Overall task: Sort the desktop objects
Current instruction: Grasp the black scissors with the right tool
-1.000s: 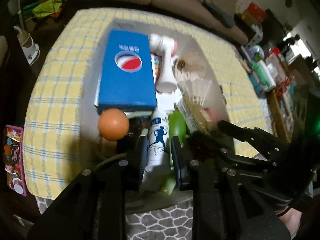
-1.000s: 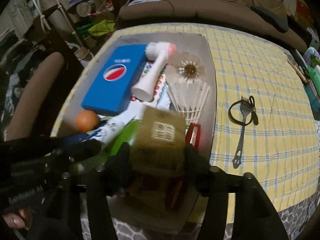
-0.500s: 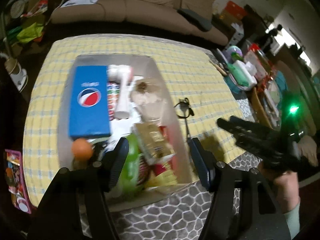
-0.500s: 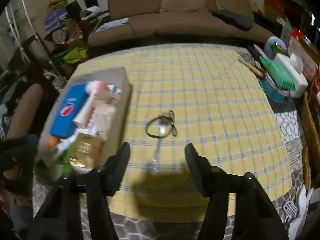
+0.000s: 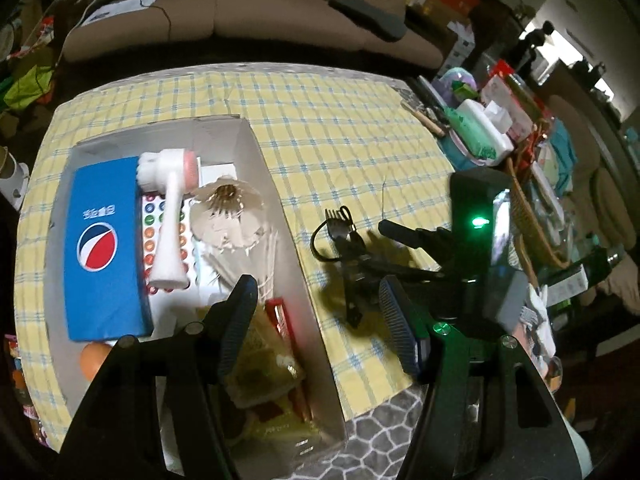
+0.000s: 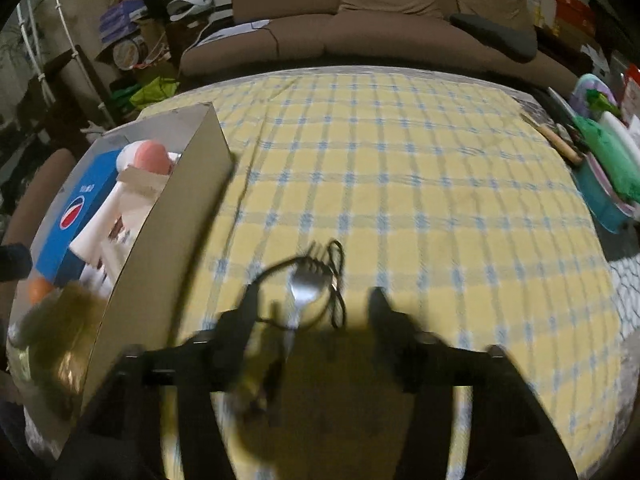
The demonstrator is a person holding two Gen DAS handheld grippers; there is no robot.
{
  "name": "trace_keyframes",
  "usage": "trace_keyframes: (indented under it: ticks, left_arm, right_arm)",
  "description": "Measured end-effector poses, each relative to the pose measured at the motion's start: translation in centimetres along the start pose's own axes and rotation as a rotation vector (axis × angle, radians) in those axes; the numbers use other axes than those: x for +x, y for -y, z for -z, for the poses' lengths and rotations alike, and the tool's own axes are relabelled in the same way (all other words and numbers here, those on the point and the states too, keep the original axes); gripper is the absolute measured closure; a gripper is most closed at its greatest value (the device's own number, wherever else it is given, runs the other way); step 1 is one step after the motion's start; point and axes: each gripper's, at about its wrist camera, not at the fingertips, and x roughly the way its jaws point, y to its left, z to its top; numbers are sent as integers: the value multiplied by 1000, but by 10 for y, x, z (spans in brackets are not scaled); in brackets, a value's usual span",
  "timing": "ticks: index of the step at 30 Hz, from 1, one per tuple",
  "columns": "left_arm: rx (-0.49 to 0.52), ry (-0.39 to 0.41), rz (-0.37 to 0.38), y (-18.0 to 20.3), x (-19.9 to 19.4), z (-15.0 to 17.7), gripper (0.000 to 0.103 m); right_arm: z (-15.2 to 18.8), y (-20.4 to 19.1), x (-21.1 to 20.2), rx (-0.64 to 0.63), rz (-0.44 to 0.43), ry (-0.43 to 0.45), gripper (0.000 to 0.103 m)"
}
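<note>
A grey cardboard box (image 5: pixel 276 188) on the yellow checked tablecloth holds a blue Pepsi box (image 5: pixel 104 248), a white and pink face brush (image 5: pixel 170 216), a shuttlecock (image 5: pixel 228 212), an orange ball (image 5: pixel 94 362) and snack packets (image 5: pixel 264 364). A metal fork (image 6: pixel 300 296) with a black cord loop (image 6: pixel 338 280) lies on the cloth right of the box. My left gripper (image 5: pixel 316 320) is open and empty above the box's near right wall. My right gripper (image 6: pixel 312 320) is open, low over the fork, jaws either side of it. The right gripper also shows in the left wrist view (image 5: pixel 404 236).
The box's wall (image 6: pixel 160 240) stands left of the fork. A teal tub, a green packet (image 6: pixel 608 152) and other clutter crowd the table's right edge. A wicker basket (image 5: pixel 532 232) stands beside the table. A brown sofa (image 6: pixel 360 24) is behind.
Both grippers opened and let go of their items in the box. The left pulled back and up. The right moved right and down over the fork.
</note>
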Motion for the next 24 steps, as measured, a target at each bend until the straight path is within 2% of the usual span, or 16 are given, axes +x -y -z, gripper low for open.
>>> trace_keyframes:
  ticks: [3,7,8,10,12,14,20,24]
  left_arm:
    - [-1,1,8,-2,3,-1,44]
    - [3,6,3,-3,6,0,44]
    - [2,4,5,-3,7,0,44]
    - [-2,-1,8,-3,10,0,44]
    - [-2,-7,8,-3,12,1,44]
    - [-1,-10,15,0,12,2,44]
    - [26,-29,25,19,18,9,44]
    - [26,-54,44,40,28,16,42]
  right_arm:
    - [-2,-8,10,-47,73,39,23]
    - [3,-14,27,-70,26,-5,27]
    - [6,-19,32,-95,35,-15,36]
    - [9,-23,30,-130,58,14,62]
    - [8,-19,29,-99,36,9,86]
    - [7,-12,26,-68,12,-3,92]
    - [11,25,-3,61,-53,6,94]
    - [9,44,-30,96,-52,35,94]
